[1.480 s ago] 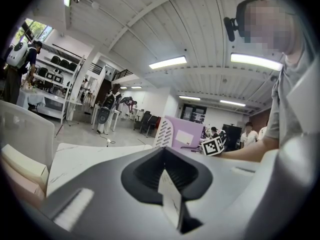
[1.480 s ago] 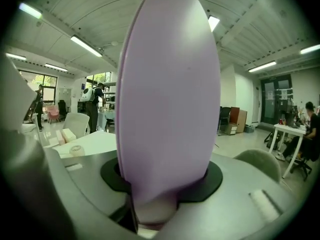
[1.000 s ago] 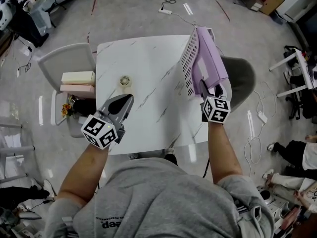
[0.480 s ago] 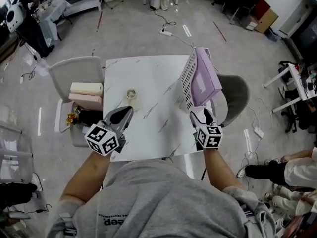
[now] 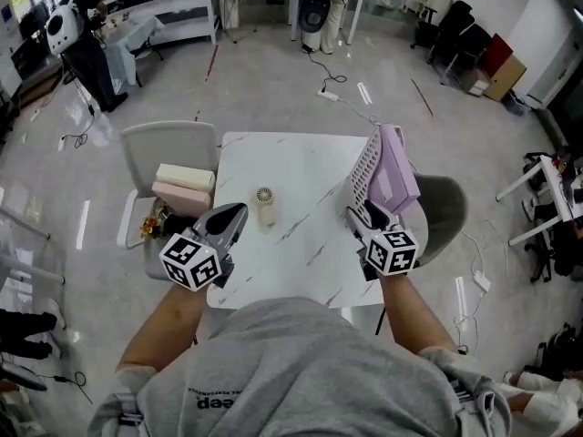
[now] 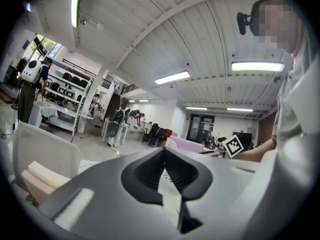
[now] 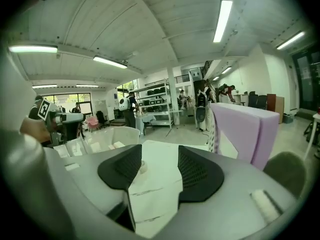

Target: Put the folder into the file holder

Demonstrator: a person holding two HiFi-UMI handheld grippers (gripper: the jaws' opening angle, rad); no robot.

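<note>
A lilac folder (image 5: 395, 173) stands upright inside the white mesh file holder (image 5: 364, 166) at the right edge of the white marble table (image 5: 273, 157). My right gripper (image 5: 363, 213) hovers just in front of the holder, apart from it. Its jaws are open and have just been closing a little, with nothing between them. In the right gripper view the folder (image 7: 245, 126) and the mesh holder (image 7: 214, 130) rise to the right of the right gripper (image 7: 159, 153). My left gripper (image 5: 237, 212) hangs over the table's front left, shut and empty; in its own view the left gripper (image 6: 163, 154) has its tips meeting.
A small round fan (image 5: 265, 205) sits mid-table. A white chair (image 5: 164, 144) on the left carries a cream box (image 5: 185, 177) and a pink box (image 5: 180, 197). A grey chair (image 5: 444, 206) stands behind the holder. Cables lie on the floor.
The right gripper, which was at the folder's near end, has drawn back toward me and is clear of it. The left gripper has also pulled back and risen.
</note>
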